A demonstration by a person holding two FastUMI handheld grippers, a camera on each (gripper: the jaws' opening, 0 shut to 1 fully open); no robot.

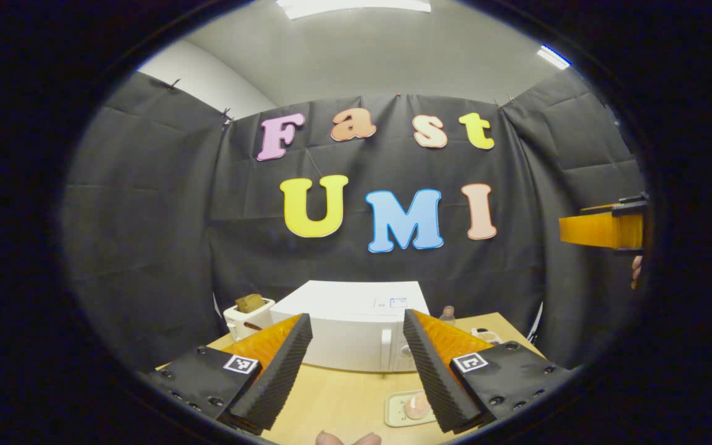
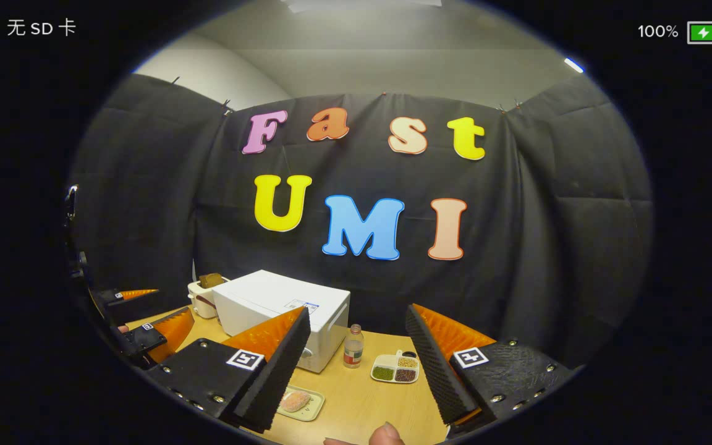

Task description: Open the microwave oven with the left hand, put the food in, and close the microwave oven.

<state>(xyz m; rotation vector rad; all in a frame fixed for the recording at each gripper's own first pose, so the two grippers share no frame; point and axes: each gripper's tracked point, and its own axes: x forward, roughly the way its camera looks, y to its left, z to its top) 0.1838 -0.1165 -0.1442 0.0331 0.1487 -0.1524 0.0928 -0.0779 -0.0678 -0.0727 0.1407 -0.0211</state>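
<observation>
A white microwave oven stands shut at the back of the wooden table, its handle on the right of the door. In front of it lies a small pale tray with a pinkish piece of food. My left gripper hovers open above the table, well short of the microwave. In the right gripper view the microwave oven sits left of centre and the food on its tray lies by the left finger. My right gripper is open and holds nothing.
A white toaster with bread stands left of the microwave. A small bottle and a divided dish of grains sit to its right. The other gripper shows at the left edge of the right gripper view, and its orange finger at the left gripper view's right edge.
</observation>
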